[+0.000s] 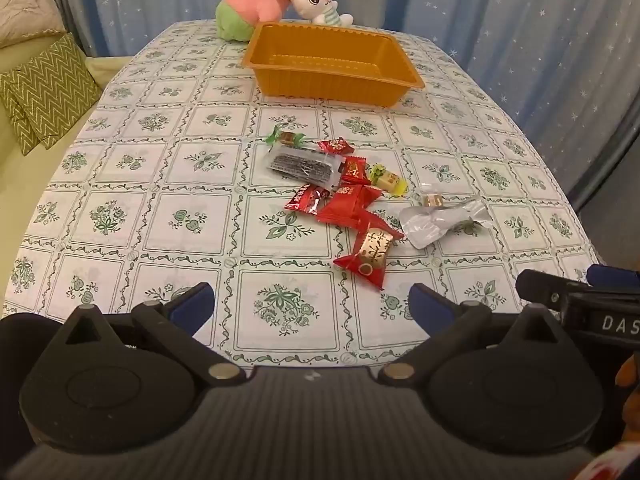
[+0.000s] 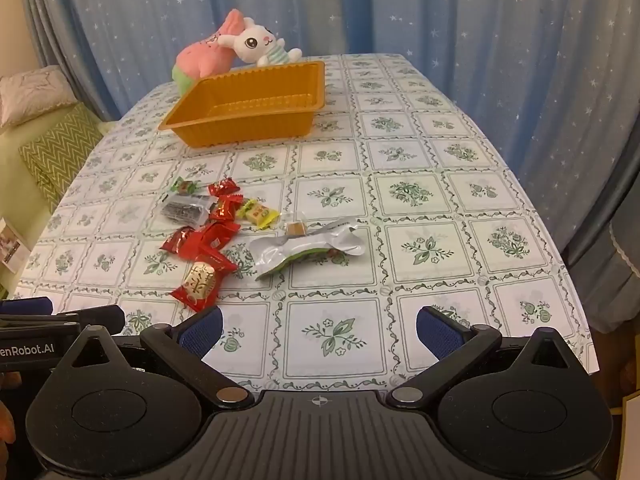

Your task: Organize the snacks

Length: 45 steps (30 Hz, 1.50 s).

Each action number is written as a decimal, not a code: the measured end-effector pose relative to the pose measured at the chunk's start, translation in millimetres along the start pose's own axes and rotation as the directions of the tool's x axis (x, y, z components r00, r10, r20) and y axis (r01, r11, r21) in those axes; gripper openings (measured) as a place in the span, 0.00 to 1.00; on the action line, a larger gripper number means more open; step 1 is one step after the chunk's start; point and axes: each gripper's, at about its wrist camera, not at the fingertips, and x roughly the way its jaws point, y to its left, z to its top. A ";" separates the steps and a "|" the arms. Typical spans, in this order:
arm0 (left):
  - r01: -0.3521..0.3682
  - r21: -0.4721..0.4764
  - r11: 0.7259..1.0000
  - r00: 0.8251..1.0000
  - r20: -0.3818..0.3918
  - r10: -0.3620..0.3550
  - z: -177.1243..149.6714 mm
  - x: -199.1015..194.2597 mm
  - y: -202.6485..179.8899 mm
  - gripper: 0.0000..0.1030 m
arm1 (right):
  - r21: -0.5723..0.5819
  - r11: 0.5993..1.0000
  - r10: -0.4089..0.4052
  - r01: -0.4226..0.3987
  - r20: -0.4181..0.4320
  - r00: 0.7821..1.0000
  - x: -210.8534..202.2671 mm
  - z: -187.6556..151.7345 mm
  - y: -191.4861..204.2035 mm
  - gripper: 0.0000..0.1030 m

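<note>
A pile of wrapped snacks lies mid-table: several red packets [image 1: 348, 204] [image 2: 208, 240], a red-and-gold sweet [image 1: 370, 258] [image 2: 198, 282] nearest me, a dark seaweed pack [image 1: 302, 166] [image 2: 186, 209], a yellow candy [image 1: 388, 179] [image 2: 259, 213], a green-ended candy [image 1: 286, 138] [image 2: 185, 186] and a silver pouch [image 1: 436, 220] [image 2: 304, 246]. An empty orange tray [image 1: 276, 76] [image 2: 224, 130] stands beyond them. My left gripper [image 1: 312, 306] is open, short of the pile. My right gripper [image 2: 319, 328] is open too, with nothing between its fingers.
Two plush toys, a pink one [image 1: 252, 4] [image 2: 204, 56] and a white rabbit [image 1: 316, 0] [image 2: 260, 46], sit at the far table edge behind the tray. Green zigzag cushions [image 1: 44, 92] [image 2: 60, 152] lie on a sofa to the left. Starry blue curtains hang behind.
</note>
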 end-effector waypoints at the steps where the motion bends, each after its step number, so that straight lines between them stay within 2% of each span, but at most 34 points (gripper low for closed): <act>1: 0.000 0.003 1.000 1.000 0.001 0.000 -0.1 -0.2 0.2 0.99 | 0.000 1.000 0.000 0.000 0.001 1.000 -0.2 0.0 0.1 1.00; 7: 0.010 0.027 1.000 1.000 0.003 -0.010 -1.5 0.1 -1.7 0.99 | 0.000 1.000 0.002 -0.002 0.000 1.000 -1.0 -0.1 0.3 1.00; 8: 0.005 -0.015 1.000 1.000 0.000 -0.005 0.6 -1.2 2.1 0.99 | 0.000 1.000 0.002 -0.002 0.000 1.000 -1.2 0.0 0.4 1.00; 45: 0.016 -0.020 1.000 1.000 0.018 -0.015 0.4 -3.9 -4.5 0.99 | 0.011 1.000 0.002 -0.002 -0.001 1.000 -1.3 0.8 -0.5 1.00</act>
